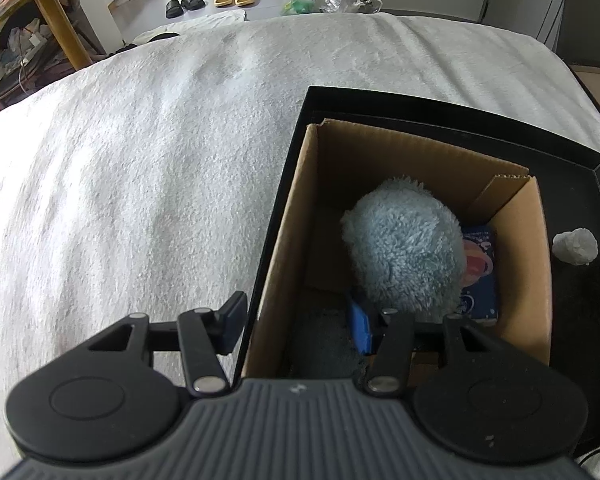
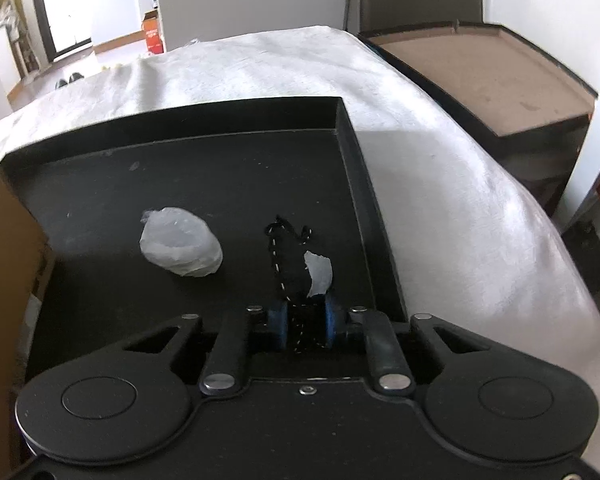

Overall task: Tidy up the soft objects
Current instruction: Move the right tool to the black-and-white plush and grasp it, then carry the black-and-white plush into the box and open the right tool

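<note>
A fluffy light-blue plush ball (image 1: 404, 244) lies inside a cardboard box (image 1: 296, 208) that stands in a black tray (image 1: 572, 152). My left gripper (image 1: 296, 320) is open, straddling the box's near-left wall, one finger outside and one inside by the plush. My right gripper (image 2: 304, 326) is shut on a black fabric piece with white stitching and a white tag (image 2: 294, 260), held over the black tray (image 2: 220, 168). A crumpled white plastic wad (image 2: 182, 246) lies on the tray floor to the left; it also shows in the left wrist view (image 1: 575, 246).
A blue printed item (image 1: 480, 276) lies in the box under the plush. The tray sits on a white towel-covered surface (image 1: 160, 160). The cardboard box's wall (image 2: 4, 260) is at the left of the right wrist view. A brown-topped black table (image 2: 500, 80) stands beyond the right edge.
</note>
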